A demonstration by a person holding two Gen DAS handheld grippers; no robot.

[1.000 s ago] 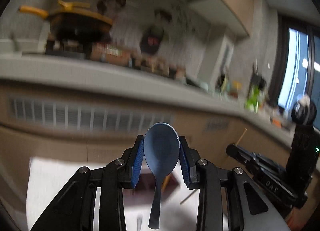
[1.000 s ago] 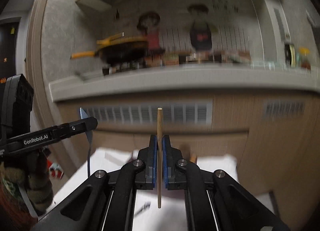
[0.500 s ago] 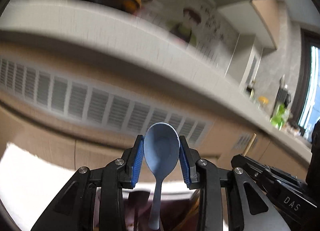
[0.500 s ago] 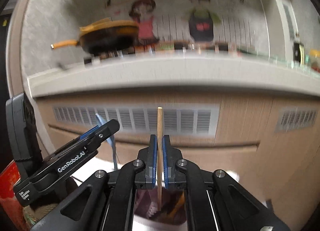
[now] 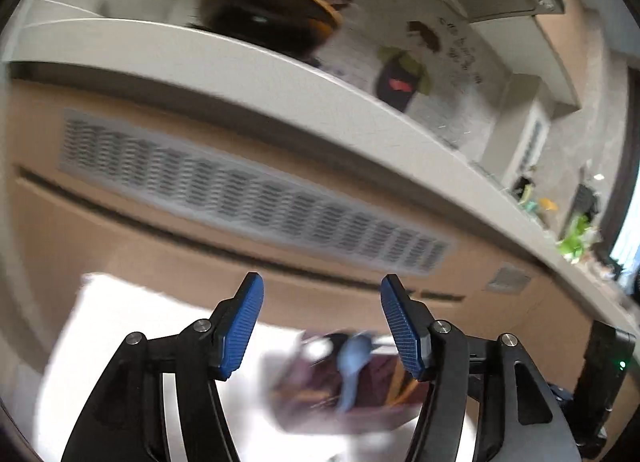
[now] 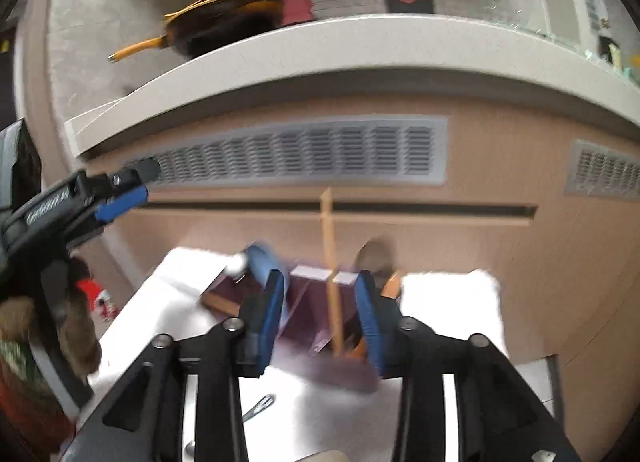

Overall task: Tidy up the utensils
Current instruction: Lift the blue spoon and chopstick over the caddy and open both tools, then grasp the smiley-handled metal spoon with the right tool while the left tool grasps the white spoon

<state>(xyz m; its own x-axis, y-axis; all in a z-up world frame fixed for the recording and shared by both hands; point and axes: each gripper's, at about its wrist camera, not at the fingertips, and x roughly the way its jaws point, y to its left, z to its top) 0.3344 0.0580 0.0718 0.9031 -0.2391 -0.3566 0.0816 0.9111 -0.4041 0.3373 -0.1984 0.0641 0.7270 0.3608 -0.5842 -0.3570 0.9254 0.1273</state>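
My left gripper [image 5: 322,324] is open and empty above a dark purple utensil holder [image 5: 320,394]. A light blue spoon [image 5: 352,366] stands in that holder, blurred. My right gripper [image 6: 320,320] is open over the same purple holder [image 6: 312,314]. A wooden chopstick [image 6: 332,274] stands free in the holder between the right jaws, touching neither. The blue spoon [image 6: 258,262] shows at the holder's left side. The left gripper [image 6: 120,190] shows at the left of the right wrist view.
The holder stands on a white table [image 6: 168,302]. A metal utensil [image 6: 258,406] lies on the table near the right gripper. A brown cabinet front with a grey vent [image 6: 304,154] rises behind. A yellow pan [image 5: 260,2] sits on the counter above.
Both grippers opened. The blue spoon dropped from the left gripper into the holder and the chopstick dropped from the right gripper into it. Both grippers tilted down toward the table.
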